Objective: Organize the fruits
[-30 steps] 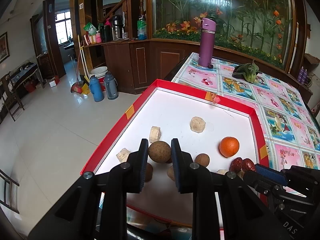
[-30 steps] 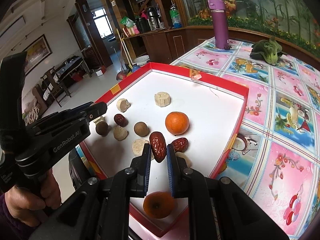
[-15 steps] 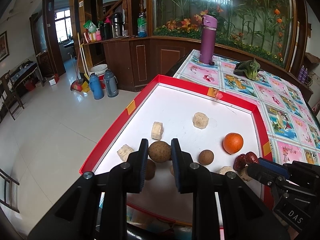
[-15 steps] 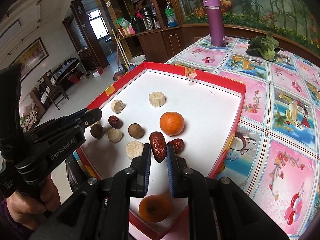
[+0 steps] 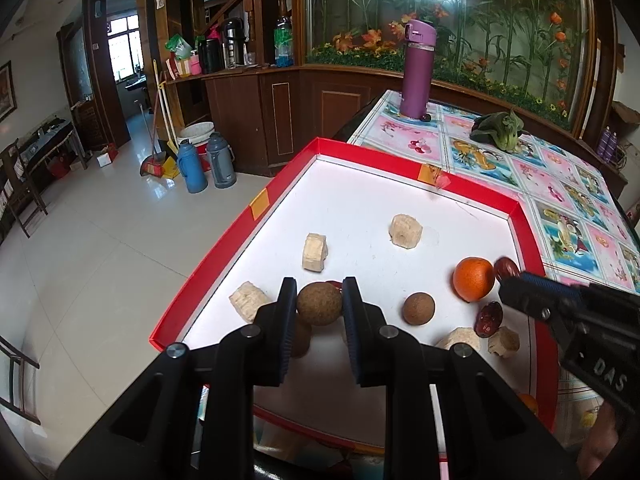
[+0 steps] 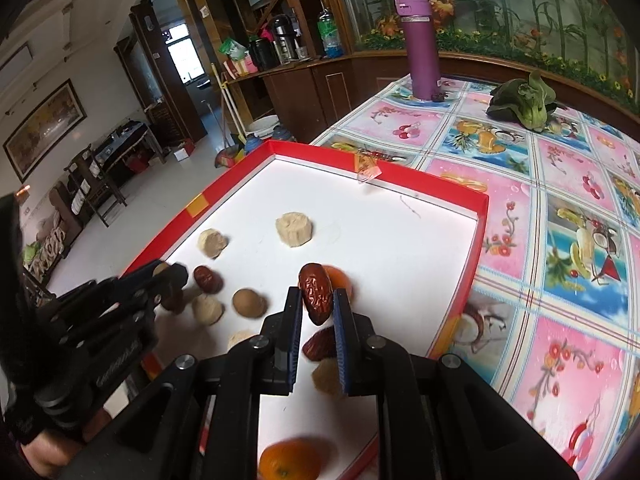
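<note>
Red-walled and white inside, the tray [image 5: 532, 232] sits on my counter [image 6: 560, 184] with fruit scattered across it. My left gripper [image 5: 319, 304] is closed on a round brown longan [image 5: 319, 303], held just above the tray floor; its thin shell probably cracks easily, so a light squeeze across its widest part suits. My right gripper [image 6: 317, 300] pinches a wrinkled red date [image 6: 316, 296] by its sides, over an orange [image 5: 473, 278]; light and slightly soft, it should grip well.

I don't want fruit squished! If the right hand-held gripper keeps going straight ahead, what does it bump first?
Probably the orange, just behind the red date that the right hand-held gripper holds; depth is unclear.
</note>
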`<action>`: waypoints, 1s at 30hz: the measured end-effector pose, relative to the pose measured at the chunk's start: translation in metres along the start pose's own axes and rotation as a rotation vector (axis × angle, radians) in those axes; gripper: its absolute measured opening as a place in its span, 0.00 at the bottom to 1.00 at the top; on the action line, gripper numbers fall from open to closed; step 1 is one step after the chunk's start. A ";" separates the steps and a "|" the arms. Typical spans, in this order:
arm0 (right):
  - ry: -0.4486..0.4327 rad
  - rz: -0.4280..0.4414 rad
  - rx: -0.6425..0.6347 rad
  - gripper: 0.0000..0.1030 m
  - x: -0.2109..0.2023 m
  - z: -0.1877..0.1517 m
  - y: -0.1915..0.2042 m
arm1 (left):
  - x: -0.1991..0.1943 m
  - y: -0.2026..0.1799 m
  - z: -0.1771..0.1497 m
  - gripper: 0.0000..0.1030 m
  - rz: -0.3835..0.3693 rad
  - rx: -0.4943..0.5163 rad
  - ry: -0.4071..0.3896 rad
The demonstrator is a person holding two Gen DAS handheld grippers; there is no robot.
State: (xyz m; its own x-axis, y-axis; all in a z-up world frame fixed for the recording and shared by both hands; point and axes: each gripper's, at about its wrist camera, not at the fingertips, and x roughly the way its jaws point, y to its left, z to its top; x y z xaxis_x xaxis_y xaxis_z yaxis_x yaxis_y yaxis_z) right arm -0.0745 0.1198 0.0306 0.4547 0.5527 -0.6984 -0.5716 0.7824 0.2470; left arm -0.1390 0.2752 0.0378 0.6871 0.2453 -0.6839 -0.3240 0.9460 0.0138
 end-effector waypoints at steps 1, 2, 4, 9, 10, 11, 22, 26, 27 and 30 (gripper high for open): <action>0.004 -0.002 0.000 0.13 0.002 0.001 0.000 | 0.001 0.000 0.000 0.24 0.001 0.000 0.003; 0.001 -0.003 0.000 0.13 0.003 0.001 0.000 | 0.002 0.000 -0.001 0.24 0.001 0.000 0.006; -0.001 -0.003 -0.008 0.13 0.003 0.002 0.001 | 0.003 -0.001 -0.001 0.24 0.003 0.000 0.009; 0.017 0.022 -0.014 0.15 0.004 0.001 0.004 | 0.008 -0.002 0.000 0.24 0.011 0.005 0.020; 0.014 0.021 -0.019 0.15 0.003 0.000 0.005 | 0.010 -0.003 -0.001 0.24 0.012 0.007 0.025; 0.013 0.023 -0.022 0.15 0.003 0.000 0.006 | 0.010 -0.003 -0.001 0.24 0.011 0.007 0.027; -0.042 0.018 -0.043 0.40 -0.024 -0.003 0.003 | 0.005 -0.009 0.000 0.46 0.031 0.006 0.030; -0.068 0.010 -0.041 0.41 -0.039 -0.005 -0.003 | -0.010 -0.014 0.003 0.66 0.057 0.014 -0.017; -0.076 0.009 -0.043 0.41 -0.042 -0.005 -0.004 | -0.013 -0.015 0.004 0.71 0.065 0.016 -0.028; -0.103 0.009 -0.042 0.45 -0.055 -0.007 -0.007 | -0.027 -0.017 0.008 0.82 0.082 0.010 -0.062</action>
State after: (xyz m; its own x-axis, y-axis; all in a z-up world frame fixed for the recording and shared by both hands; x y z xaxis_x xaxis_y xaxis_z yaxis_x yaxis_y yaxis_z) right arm -0.1006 0.0822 0.0627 0.5161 0.5877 -0.6231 -0.6033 0.7658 0.2226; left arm -0.1473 0.2542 0.0621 0.6974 0.3340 -0.6341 -0.3744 0.9242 0.0750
